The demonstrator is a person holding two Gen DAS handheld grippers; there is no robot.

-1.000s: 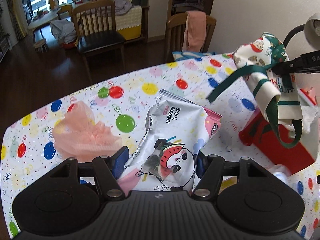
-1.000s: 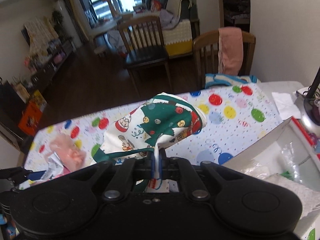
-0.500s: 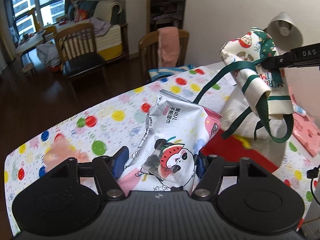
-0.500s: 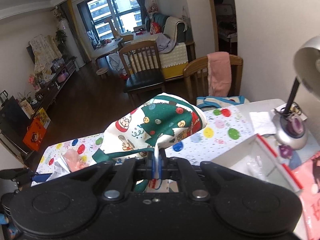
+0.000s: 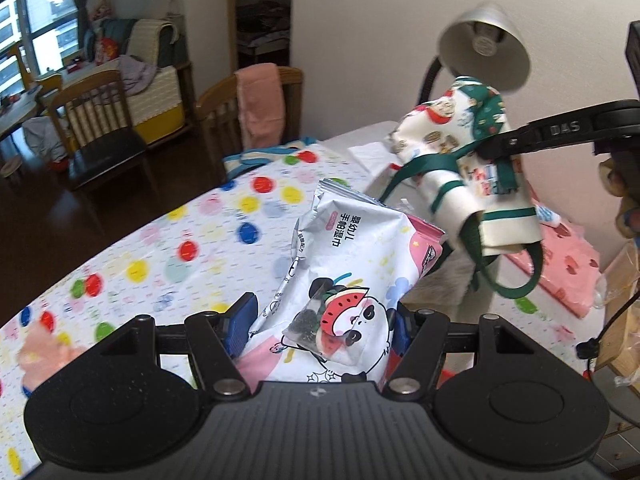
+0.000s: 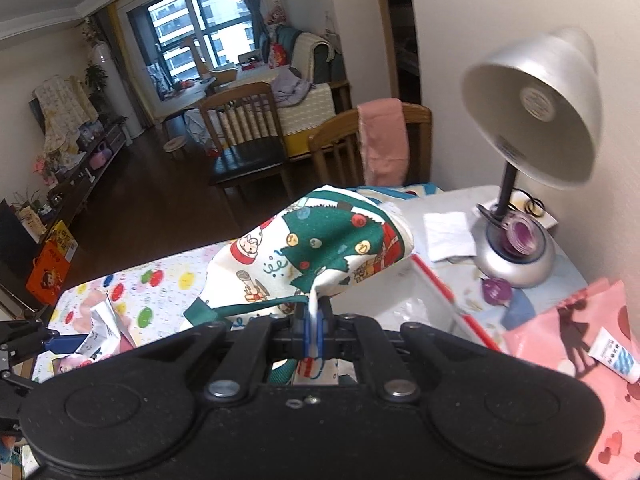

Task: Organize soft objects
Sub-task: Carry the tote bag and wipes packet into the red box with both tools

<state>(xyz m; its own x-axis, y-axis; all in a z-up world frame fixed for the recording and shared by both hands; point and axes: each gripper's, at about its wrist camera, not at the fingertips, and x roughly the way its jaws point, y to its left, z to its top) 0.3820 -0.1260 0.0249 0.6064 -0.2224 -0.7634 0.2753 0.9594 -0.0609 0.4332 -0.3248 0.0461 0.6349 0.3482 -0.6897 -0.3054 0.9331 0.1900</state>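
Two soft items: left tongs (image 5: 322, 326) pinch panda wipes pack (image 5: 352, 280); right tongs (image 6: 314, 334) pinch Christmas-print bag (image 6: 320, 252).

The silver-and-pink plastic wipes packet with the panda drawing (image 5: 352, 264) carries black Chinese characters, turned sideways, reading 婴幼儿手帕湿巾. A small pink oval label just above them is too small to read. The black arm of the right gripper (image 5: 568, 130) bears the raised letters "DAS". Print on the small white-and-blue tube (image 6: 614, 356) on the pink sheet cannot be made out.
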